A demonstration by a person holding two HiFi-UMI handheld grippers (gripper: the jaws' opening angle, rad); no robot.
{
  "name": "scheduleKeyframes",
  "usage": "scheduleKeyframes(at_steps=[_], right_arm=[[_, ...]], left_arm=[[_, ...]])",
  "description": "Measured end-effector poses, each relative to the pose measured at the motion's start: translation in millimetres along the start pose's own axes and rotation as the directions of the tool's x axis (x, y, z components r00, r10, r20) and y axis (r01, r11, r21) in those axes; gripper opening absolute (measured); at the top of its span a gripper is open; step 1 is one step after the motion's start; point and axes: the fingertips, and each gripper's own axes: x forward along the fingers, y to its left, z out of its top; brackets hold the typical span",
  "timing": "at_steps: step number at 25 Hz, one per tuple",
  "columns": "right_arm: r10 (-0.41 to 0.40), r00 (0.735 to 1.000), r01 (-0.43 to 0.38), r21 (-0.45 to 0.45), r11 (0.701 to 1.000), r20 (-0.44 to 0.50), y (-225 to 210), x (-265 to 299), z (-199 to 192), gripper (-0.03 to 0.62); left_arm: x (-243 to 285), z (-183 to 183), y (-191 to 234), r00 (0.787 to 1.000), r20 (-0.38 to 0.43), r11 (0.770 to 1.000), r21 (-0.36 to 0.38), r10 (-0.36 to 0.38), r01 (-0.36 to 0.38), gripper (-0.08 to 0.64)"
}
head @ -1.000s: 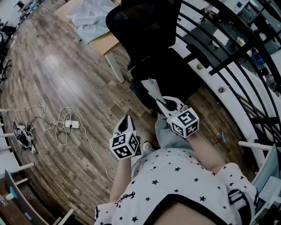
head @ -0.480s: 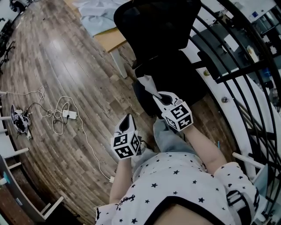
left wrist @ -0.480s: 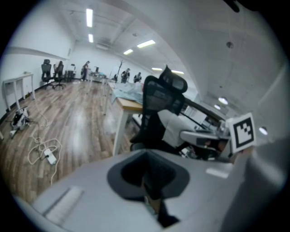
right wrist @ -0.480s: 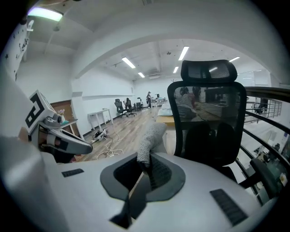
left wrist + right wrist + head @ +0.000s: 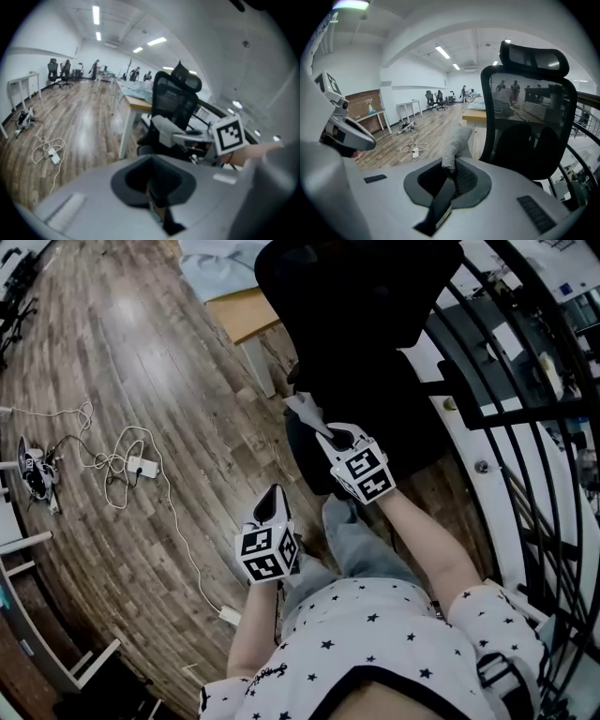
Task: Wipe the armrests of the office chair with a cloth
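Note:
The black mesh office chair (image 5: 366,343) stands just ahead of me at the top of the head view, and its tall back and headrest (image 5: 525,117) fill the right gripper view. Its armrests do not stand out from the black. My right gripper (image 5: 328,434) is shut on a grey cloth (image 5: 305,409), whose free end sticks up past the jaws (image 5: 454,143) close to the chair's left side. My left gripper (image 5: 272,501) hangs lower and to the left over the floor, jaws shut with nothing in them (image 5: 157,197).
A light wooden desk (image 5: 246,313) with pale sheeting stands left of the chair. A white cable and power strip (image 5: 131,465) lie on the wooden floor at the left. A black curved railing (image 5: 525,381) runs down the right side.
The right gripper with the cloth has moved up and a little left, closer to the chair. The left gripper has hardly moved. The head view has shifted toward the chair.

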Motion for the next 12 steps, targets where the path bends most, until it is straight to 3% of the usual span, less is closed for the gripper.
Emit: scheduleKeyframes(at_steps=[12], right_arm=[[-0.020, 0.994, 0.004, -0.141, 0.990, -0.111, -27, 65, -23, 0.028]], left_arm=[[13, -16, 10, 0.998, -0.036, 0.997, -0.056, 0.048, -0.049, 0.003]])
